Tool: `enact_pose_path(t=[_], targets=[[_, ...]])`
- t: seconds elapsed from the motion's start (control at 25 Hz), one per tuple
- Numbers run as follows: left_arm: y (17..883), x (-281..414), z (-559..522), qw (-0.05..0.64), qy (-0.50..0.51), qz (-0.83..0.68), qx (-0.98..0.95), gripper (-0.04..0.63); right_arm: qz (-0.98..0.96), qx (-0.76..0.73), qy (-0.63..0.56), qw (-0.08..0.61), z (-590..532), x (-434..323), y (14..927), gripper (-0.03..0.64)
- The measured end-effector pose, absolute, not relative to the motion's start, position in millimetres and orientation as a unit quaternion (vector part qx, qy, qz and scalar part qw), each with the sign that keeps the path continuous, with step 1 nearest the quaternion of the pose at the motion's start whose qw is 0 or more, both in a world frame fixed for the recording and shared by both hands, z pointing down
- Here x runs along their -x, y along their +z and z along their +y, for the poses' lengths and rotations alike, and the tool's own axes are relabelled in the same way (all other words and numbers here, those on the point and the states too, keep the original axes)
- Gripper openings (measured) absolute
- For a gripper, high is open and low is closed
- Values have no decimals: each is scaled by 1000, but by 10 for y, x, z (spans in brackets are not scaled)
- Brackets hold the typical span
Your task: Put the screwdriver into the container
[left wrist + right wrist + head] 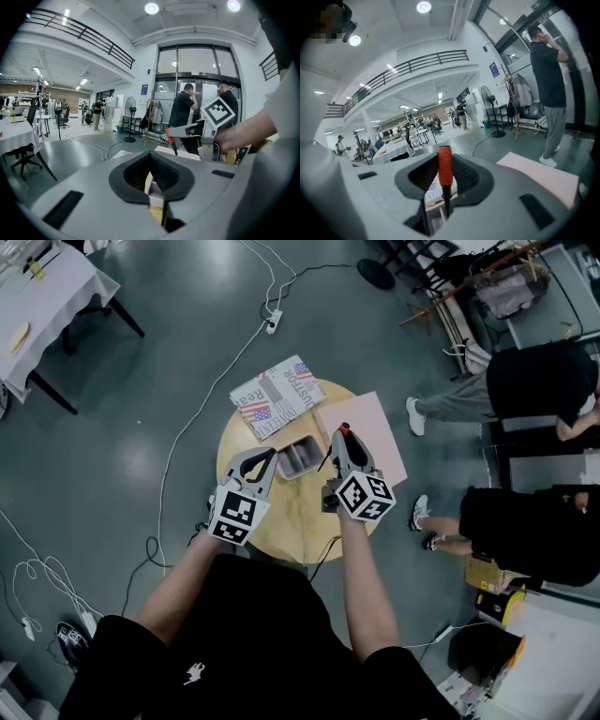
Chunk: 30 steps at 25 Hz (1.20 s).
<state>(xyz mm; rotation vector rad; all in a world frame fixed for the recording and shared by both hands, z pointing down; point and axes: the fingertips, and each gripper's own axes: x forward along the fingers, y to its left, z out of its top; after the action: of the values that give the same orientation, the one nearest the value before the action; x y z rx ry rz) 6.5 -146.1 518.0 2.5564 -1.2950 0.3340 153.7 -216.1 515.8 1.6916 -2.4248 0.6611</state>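
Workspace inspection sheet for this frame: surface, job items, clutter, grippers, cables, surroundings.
Surface: round wooden table, on a grey floor.
Job's things: red-handled screwdriver held in the air, handle up, not yet in the container; grey rectangular metal container sits on the table ahead of both grippers.
Clutter: folded flag-print newspaper and pale pink flat sheet, both overhanging the far edge of the table.
Grippers: right gripper shut on the screwdriver; left gripper shut, nothing between its jaws.
Cables: white cable runs across the floor to a white power strip; black cable at the table's near edge.
Surroundings: two people in black at the right; white-clothed table at the upper left.
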Motion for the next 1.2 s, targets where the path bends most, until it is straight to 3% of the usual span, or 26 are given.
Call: enact_pose_path(t=[1.2], targets=[[5583,161,-1482,177,132,-512,-830,3,-847,-461,195,177,-2434,-1196,6090,100]])
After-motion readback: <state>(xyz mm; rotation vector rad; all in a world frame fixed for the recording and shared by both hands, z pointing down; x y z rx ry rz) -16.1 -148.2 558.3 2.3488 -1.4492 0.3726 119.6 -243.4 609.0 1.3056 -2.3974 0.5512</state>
